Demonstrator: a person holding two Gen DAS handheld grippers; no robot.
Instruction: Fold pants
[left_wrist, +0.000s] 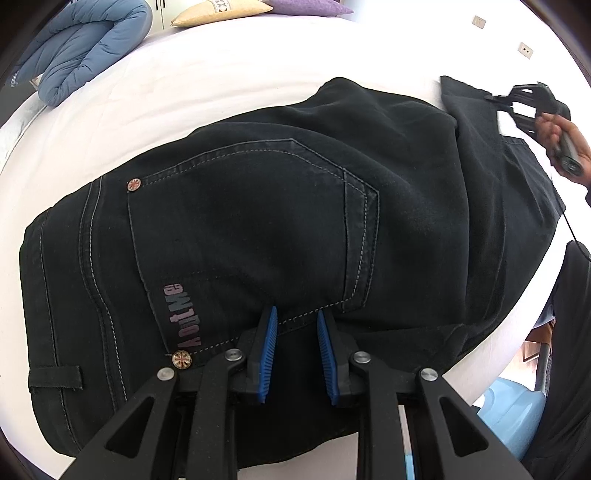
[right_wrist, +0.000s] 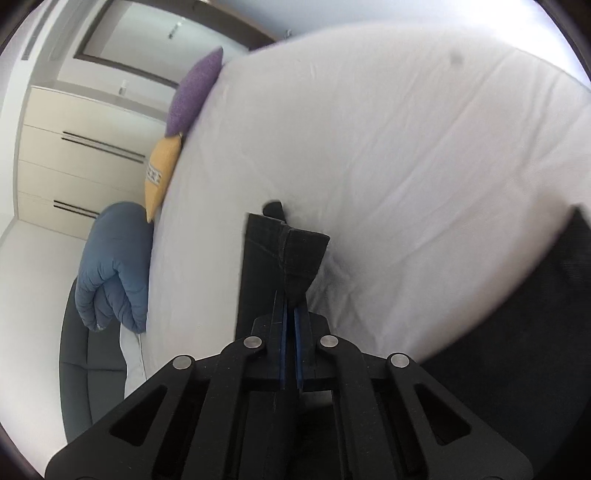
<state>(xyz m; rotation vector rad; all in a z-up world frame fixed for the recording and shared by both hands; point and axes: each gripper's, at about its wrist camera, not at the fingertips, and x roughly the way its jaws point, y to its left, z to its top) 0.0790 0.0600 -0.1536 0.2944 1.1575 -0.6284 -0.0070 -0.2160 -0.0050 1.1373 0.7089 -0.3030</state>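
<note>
Black jeans (left_wrist: 258, 206) lie folded lengthwise on a white bed (left_wrist: 221, 85), back pocket up and waistband at the left. My left gripper (left_wrist: 297, 310) points down at the pocket's lower edge. Its blue pads stand apart, tips resting on flat cloth with nothing pinched. At the far right a hand (left_wrist: 557, 136) holds my right gripper (left_wrist: 493, 99), shut on the leg end. In the right wrist view that gripper (right_wrist: 290, 295) is clamped on the doubled hem (right_wrist: 295, 251), lifted a little off the sheet (right_wrist: 406, 147).
A blue quilt (left_wrist: 85, 48), a yellow cushion (left_wrist: 221, 11) and a purple cushion (left_wrist: 306, 5) sit at the bed's far edge. A light blue plastic object (left_wrist: 513, 413) stands beside the bed at the lower right. A wardrobe (right_wrist: 74, 158) and dark chair (right_wrist: 85, 369) are beyond the bed.
</note>
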